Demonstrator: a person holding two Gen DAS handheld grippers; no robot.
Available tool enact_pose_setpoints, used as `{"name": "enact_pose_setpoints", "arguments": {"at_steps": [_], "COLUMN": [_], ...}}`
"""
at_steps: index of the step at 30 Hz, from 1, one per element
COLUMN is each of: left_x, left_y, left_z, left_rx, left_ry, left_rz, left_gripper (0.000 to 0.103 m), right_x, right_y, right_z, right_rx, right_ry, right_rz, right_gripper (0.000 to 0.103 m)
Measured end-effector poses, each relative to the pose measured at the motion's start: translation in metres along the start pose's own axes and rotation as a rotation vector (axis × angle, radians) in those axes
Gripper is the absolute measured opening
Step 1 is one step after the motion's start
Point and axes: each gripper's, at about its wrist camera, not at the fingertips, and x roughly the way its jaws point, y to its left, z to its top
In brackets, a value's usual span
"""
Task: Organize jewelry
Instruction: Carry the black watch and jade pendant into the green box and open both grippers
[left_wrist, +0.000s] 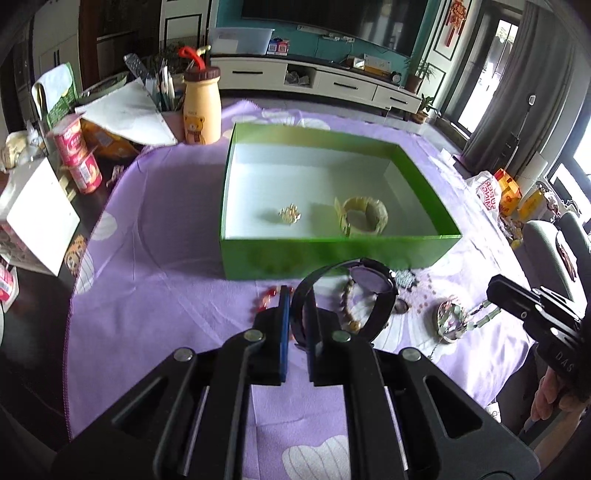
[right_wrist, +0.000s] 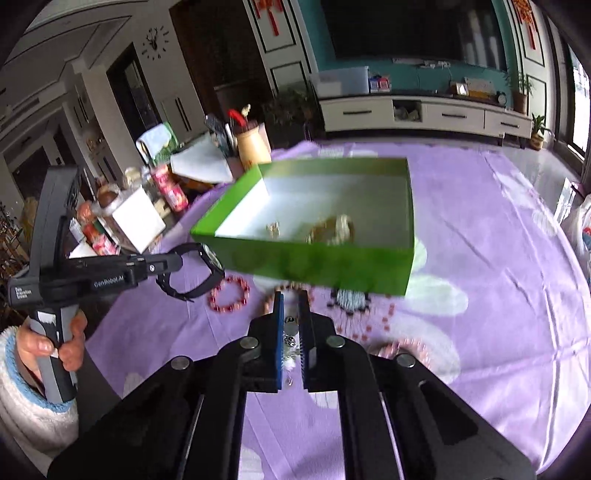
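Note:
My left gripper (left_wrist: 299, 295) is shut on the strap of a black watch (left_wrist: 369, 282), held above the purple cloth (left_wrist: 166, 229) just in front of the green box (left_wrist: 332, 254). The right wrist view shows that left gripper (right_wrist: 177, 260) and the watch (right_wrist: 208, 260) at the box's (right_wrist: 314, 258) near left corner. In the box lie a gold brooch (left_wrist: 290, 214) and a yellowish bangle (left_wrist: 364, 218). My right gripper (right_wrist: 291, 295) is shut on a silvery necklace (right_wrist: 290, 332). Its round pendant (left_wrist: 450, 319) trails below the right gripper (left_wrist: 493, 291).
On the cloth before the box lie a red bead bracelet (right_wrist: 229, 295), a wooden bead bracelet (left_wrist: 347, 299), a black-and-white beaded piece (right_wrist: 351, 297) and a pink bracelet (right_wrist: 406, 349). A yellow bear bottle (left_wrist: 201, 107), yogurt cups (left_wrist: 79, 155) and a white carton (left_wrist: 37, 218) crowd the left side.

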Motion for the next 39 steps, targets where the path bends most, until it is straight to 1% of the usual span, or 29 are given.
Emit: {"name": "enact_pose_setpoints", "arguments": {"at_steps": [7, 11, 14, 17, 22, 28, 39], "left_x": [-0.001, 0.008, 0.019, 0.033, 0.060, 0.092, 0.147], "left_y": [-0.009, -0.011, -0.011, -0.008, -0.003, 0.002, 0.003], "left_z": [0.033, 0.053, 0.069, 0.085, 0.108, 0.133, 0.152], "left_rx": [0.018, 0.017, 0.013, -0.011, -0.034, -0.066, -0.079], "left_ry": [-0.035, -0.025, -0.021, -0.002, 0.024, 0.059, 0.143], "left_rz": [0.004, 0.000, 0.011, 0.000, 0.008, 0.023, 0.085], "left_gripper": [0.007, 0.007, 0.007, 0.007, 0.007, 0.007, 0.008], "right_x": [-0.006, -0.002, 0.005, 0.016, 0.037, 0.072, 0.121], "right_y": [-0.009, -0.017, -0.023, -0.030, -0.048, -0.066, -0.081], "right_z": [0.035, 0.056, 0.073, 0.089, 0.109, 0.127, 0.131], "right_rx": [-0.008, -0.007, 0.000, 0.011, 0.043, 0.081, 0.099], "right_ry": [-0.075, -0.101, -0.113, -0.116, -0.104, -0.062, 0.019], "right_rz": [-0.004, -0.006, -0.006, -0.009, -0.008, -0.019, -0.075], "right_gripper": [0.007, 0.007, 0.007, 0.007, 0.007, 0.007, 0.007]}}
